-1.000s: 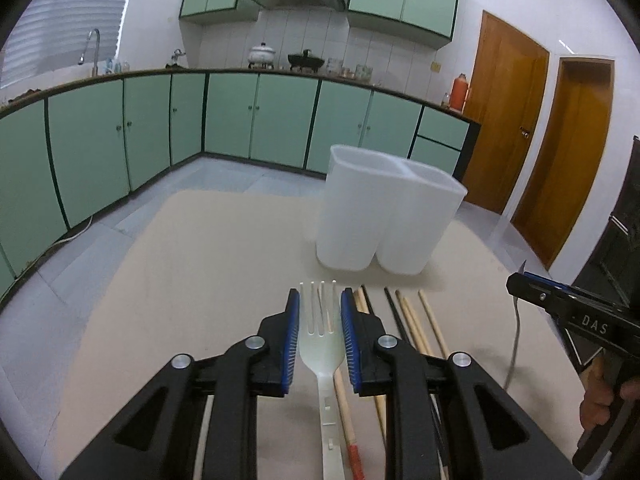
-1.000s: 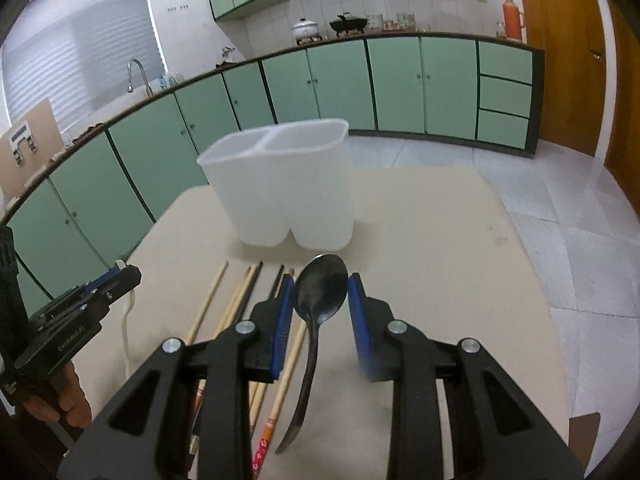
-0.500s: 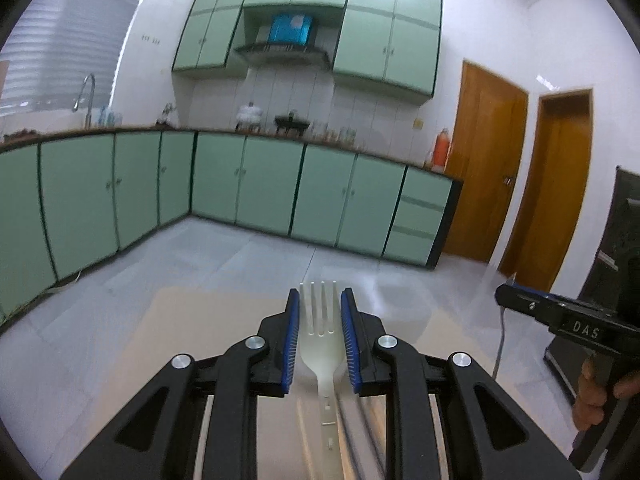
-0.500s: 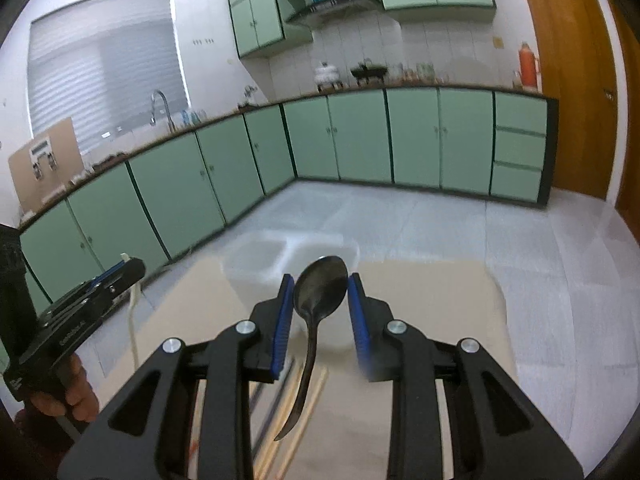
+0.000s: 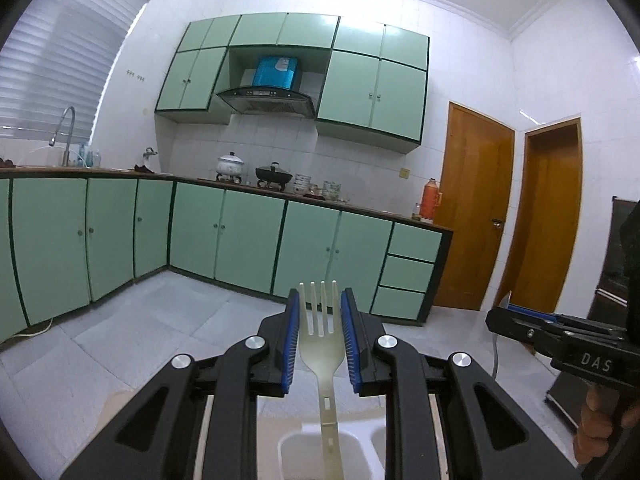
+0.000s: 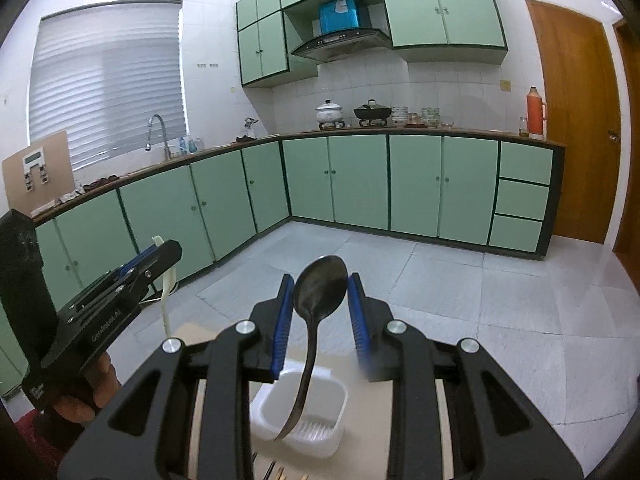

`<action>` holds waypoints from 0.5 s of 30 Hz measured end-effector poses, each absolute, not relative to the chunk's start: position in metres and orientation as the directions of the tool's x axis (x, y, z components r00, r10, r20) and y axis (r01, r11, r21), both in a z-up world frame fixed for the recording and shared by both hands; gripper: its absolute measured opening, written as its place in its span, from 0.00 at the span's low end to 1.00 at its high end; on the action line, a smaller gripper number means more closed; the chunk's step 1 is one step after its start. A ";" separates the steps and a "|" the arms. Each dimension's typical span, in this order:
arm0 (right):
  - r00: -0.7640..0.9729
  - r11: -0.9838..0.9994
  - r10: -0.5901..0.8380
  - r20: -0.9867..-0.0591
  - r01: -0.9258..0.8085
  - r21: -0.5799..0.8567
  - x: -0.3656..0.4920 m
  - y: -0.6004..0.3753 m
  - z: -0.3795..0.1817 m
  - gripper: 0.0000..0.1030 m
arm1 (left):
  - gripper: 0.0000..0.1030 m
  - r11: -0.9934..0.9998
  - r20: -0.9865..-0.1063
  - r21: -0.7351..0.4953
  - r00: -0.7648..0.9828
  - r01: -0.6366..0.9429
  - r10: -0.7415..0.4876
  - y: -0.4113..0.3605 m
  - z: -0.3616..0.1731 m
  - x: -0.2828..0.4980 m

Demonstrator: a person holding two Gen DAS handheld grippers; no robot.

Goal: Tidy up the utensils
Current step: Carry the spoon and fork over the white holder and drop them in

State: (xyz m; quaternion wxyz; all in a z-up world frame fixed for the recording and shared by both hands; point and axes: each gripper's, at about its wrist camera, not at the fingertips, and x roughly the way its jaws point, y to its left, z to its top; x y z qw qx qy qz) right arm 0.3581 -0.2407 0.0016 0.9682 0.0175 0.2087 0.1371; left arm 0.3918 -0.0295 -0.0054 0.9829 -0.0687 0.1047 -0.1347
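Green kitchen cabinets fill the background. Left gripper clamps a pale fork; right gripper clamps a black spoon, both carried above the near white holder. Next, I judge: lower handles into compartments, then release.

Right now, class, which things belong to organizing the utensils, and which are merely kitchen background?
Job:
- white plastic fork in left gripper
- black spoon in right gripper
- white plastic divided holder

Background:
- orange flask
- white lidded pot
- black wok
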 end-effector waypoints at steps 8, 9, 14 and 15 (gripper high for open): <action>0.864 0.968 0.247 -0.440 -0.238 0.075 0.390 -0.231 -0.047 0.25 | 0.20 0.961 -0.246 -0.145 0.932 0.235 -0.265 -0.043 -0.043 0.431; 0.856 0.968 0.248 -0.454 -0.239 0.079 0.392 -0.230 -0.054 0.25 | 0.20 0.961 -0.257 -0.144 0.929 0.236 -0.266 -0.044 -0.047 0.432; 0.818 0.962 0.267 -0.509 -0.257 0.091 0.389 -0.224 -0.079 0.26 | 0.20 0.965 -0.323 -0.133 0.910 0.228 -0.259 -0.045 -0.067 0.434; 0.812 0.961 0.270 -0.518 -0.261 0.093 0.388 -0.222 -0.082 0.26 | 0.21 0.965 -0.331 -0.132 0.908 0.225 -0.257 -0.045 -0.069 0.431</action>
